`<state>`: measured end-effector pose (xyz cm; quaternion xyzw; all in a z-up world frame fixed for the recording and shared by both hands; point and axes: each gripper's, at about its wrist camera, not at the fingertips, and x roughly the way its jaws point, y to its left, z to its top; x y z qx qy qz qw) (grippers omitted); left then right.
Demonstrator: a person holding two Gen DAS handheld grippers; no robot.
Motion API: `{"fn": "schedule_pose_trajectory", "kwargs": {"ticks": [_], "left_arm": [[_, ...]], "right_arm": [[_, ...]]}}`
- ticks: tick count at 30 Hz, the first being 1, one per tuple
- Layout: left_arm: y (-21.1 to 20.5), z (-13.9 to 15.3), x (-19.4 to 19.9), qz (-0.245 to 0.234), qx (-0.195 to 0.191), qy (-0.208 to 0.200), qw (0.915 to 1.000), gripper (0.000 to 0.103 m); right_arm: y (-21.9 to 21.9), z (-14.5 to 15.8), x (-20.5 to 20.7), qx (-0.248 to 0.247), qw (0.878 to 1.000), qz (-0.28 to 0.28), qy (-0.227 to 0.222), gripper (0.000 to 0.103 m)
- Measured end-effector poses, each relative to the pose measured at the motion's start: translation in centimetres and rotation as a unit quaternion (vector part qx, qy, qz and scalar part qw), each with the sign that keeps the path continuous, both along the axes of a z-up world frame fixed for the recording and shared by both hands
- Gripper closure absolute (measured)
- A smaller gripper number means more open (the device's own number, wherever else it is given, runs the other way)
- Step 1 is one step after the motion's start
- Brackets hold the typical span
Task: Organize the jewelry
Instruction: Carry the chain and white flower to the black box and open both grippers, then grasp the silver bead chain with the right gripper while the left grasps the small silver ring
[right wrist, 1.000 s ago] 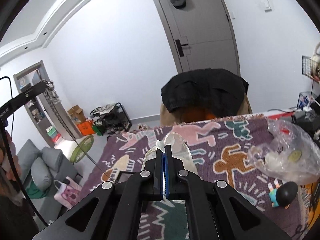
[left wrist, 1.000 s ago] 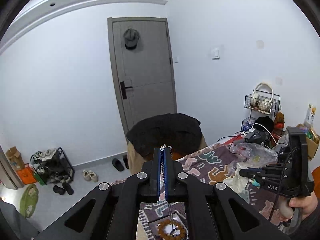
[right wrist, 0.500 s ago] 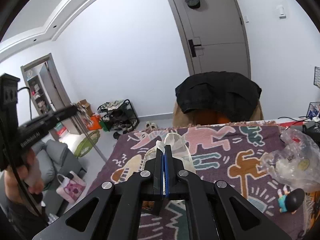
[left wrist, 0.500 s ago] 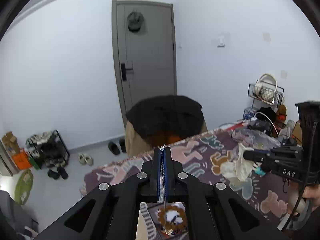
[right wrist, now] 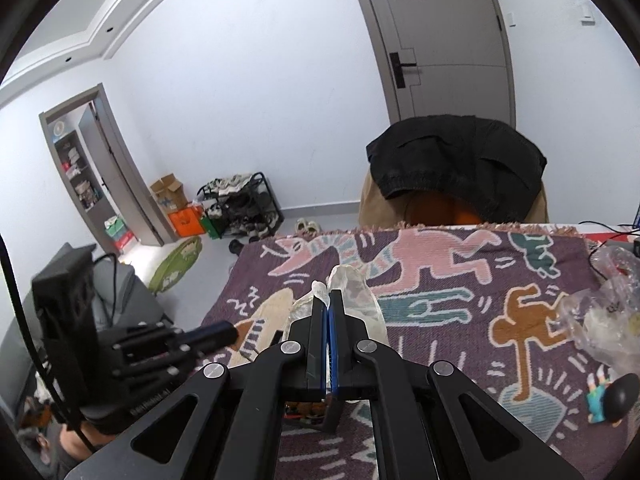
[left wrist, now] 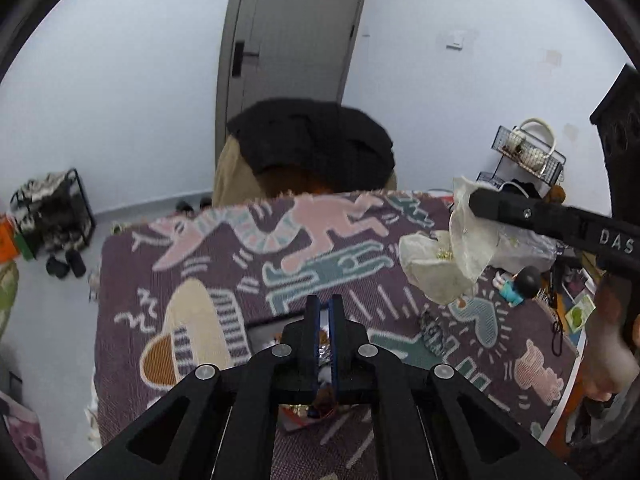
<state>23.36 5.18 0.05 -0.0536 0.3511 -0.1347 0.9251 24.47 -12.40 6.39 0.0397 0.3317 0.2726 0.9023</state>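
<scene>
Nearest, we logged two grippers. The left gripper (left wrist: 324, 304) had its jaws a narrow slit apart over one open box (left wrist: 260, 332) of jewelry; the right gripper (right wrist: 327, 300) pinched one sheer pouch (right wrist: 352, 288). Beyond lay one patterned blanket (left wrist: 168, 240), one doll (left wrist: 520, 284), one chair (left wrist: 312, 148), and one door (left wrist: 288, 32).

The surface (left wrist: 192, 264) wears a rough woven cloth. The pouch (left wrist: 448, 256) is thin, translucent and crinkled. The tongs (right wrist: 328, 320) are matt black plastic with shiny metal screws.
</scene>
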Motion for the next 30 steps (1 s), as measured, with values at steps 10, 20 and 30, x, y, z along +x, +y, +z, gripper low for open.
{"fn": "schedule_pose_trajectory", "kwargs": {"ticks": [10,20,30], "left_arm": [[3.3,-1.6,-1.4,0.039,-0.005,-0.004,0.9992,0.064],[5.7,-0.6,-3.4,0.076,-0.005,-0.041,0.9963,0.014],[5.2,0.3,-4.4,0.077,-0.009,-0.059,0.9953,0.006]], "right_arm": [[3.6,-2.7,1.0,-0.012,0.999,0.025,0.028,0.101],[6.0,-5.0,1.2,-0.028,0.996,0.043,0.067,0.042],[-0.3,-6.4,0.6,-0.004,0.995,-0.003,0.097,0.035]]}}
